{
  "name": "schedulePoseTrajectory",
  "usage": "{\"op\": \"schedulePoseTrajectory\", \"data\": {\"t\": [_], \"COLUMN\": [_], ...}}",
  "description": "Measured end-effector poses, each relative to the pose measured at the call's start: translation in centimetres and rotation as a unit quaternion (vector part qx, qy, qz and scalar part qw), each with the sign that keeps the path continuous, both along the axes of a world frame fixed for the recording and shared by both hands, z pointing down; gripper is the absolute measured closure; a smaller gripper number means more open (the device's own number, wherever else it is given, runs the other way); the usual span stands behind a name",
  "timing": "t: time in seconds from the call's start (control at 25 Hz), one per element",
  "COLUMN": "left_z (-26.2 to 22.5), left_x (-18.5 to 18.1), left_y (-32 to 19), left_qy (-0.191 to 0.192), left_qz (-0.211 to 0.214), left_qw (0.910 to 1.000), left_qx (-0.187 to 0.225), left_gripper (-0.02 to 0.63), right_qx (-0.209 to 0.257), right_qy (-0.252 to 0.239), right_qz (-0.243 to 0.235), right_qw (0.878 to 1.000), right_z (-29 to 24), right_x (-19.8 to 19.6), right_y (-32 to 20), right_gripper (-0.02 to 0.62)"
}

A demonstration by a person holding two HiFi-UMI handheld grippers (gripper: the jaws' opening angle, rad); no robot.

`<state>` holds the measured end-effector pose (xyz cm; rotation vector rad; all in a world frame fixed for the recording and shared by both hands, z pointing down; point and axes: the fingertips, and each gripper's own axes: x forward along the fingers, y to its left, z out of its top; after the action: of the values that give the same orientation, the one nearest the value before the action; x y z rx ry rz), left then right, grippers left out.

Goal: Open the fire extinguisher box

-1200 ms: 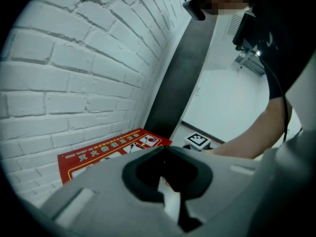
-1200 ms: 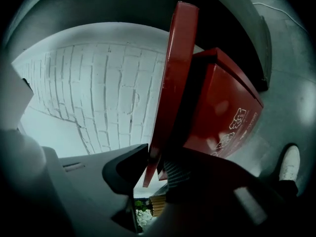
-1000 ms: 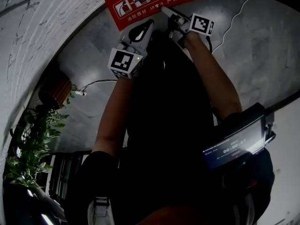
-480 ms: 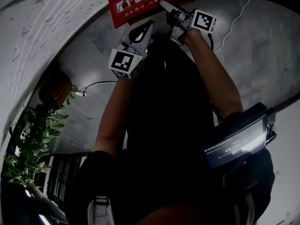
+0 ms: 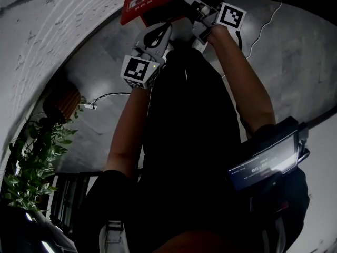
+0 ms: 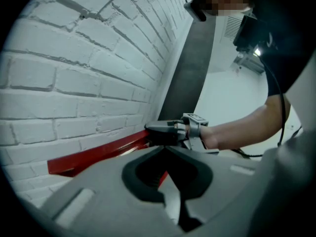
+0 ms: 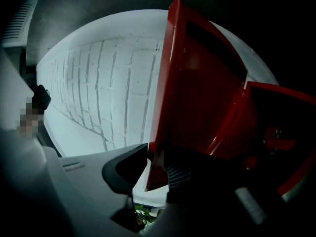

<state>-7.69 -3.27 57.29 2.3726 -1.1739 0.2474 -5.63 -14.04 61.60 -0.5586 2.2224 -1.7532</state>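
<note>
Right claw (image 7: 154, 168) pinches the edge of the red lid (image 7: 197, 83), jaws just eased slightly wider. Lid is partway open on the box (image 7: 284, 107) at the brick wall (image 7: 113, 83); more swing needed. Left claw (image 6: 167, 149) closed, empty.

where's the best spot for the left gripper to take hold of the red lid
Probably the thin free edge of the red lid. Bring the left gripper in from the open side facing that edge, one jaw on each face: the lid is a flat, thin panel tilted up, so only its edge fits between the jaws.
</note>
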Motion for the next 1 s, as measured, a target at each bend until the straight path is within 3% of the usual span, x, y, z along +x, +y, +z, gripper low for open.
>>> {"op": "schedulePoseTrajectory", "data": {"t": [0.4, 0.64, 0.8, 1.0], "left_z": [0.5, 0.6, 0.6, 0.4], "left_x": [-1.4, -1.9, -2.2, -2.5], "left_y": [-0.8, -1.0, -0.9, -0.9], "left_qy": [-0.002, 0.001, 0.001, 0.001], "left_qz": [-0.006, -0.012, -0.014, -0.017], "left_qw": [1.0000, 0.9999, 0.9999, 0.9999], "left_qx": [0.002, -0.001, -0.001, -0.001], "left_gripper": [0.603, 0.603, 0.603, 0.603], "right_qx": [0.045, 0.058, 0.056, 0.058], "right_qy": [0.003, 0.018, 0.022, 0.027], "right_qz": [0.003, 0.011, 0.024, 0.018], "right_qw": [0.999, 0.998, 0.998, 0.998], "right_z": [-1.9, -2.3, -2.0, -2.3], "right_x": [-2.5, -3.1, -2.8, -2.8], "right_y": [-4.2, -5.7, -6.6, -6.3], "right_gripper": [0.485, 0.469, 0.420, 0.419]}}
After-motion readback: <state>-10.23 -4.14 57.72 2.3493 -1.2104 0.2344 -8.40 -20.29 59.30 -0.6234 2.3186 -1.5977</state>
